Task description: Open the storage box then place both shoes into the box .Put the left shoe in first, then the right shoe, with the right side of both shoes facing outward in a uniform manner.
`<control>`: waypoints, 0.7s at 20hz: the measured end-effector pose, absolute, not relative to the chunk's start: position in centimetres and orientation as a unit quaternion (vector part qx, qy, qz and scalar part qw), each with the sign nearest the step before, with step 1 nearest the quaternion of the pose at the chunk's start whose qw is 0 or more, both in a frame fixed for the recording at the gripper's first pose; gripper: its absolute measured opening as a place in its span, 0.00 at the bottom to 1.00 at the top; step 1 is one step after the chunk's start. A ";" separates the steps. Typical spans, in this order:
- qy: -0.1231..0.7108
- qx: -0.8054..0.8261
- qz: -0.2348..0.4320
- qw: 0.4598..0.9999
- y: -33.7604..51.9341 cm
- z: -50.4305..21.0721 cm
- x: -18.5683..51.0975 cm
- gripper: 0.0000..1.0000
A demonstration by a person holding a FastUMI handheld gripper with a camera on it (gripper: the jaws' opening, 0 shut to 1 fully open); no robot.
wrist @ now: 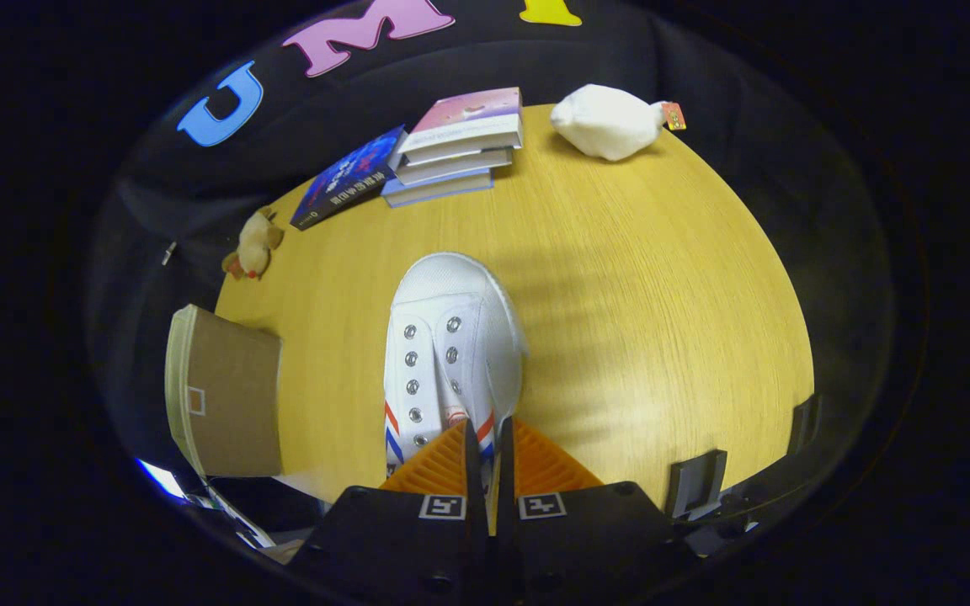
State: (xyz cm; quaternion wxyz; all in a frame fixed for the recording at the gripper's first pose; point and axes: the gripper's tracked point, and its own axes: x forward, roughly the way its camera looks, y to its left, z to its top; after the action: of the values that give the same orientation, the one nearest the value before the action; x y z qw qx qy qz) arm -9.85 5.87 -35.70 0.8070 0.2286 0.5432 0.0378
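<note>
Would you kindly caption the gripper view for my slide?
Tool clamps a white shoe above the table.

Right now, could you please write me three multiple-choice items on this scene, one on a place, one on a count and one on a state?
1. Where is the white shoe?
A. inside the brown box
B. on the stacked books
C. over the wooden table, its rear between the fingers

2. How many books make up the neat stack, leaving out the blue one leaning beside it?
A. one
B. three
C. six

3. What is the gripper doing?
A. closed on the shoe's rear
B. wide open over bare table
C. holding the white plush toy

Answers: 1 C, the toe points away over the table. 2 B, three spines show. 3 A, both orange fingers press the heel.
</note>
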 end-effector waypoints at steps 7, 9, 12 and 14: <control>0.469 0.250 0.094 0.842 14.4 -23.2 -4.9 0.08; 0.458 0.258 0.114 0.843 17.4 -20.3 -4.4 0.08; 0.451 0.258 0.139 0.843 21.8 -17.5 -3.9 0.08; 0.456 0.255 0.152 0.839 24.6 -16.3 -4.0 0.08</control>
State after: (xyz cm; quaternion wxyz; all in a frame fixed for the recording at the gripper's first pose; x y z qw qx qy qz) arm -4.01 24.65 -16.34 0.8393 0.2551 0.4555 0.1516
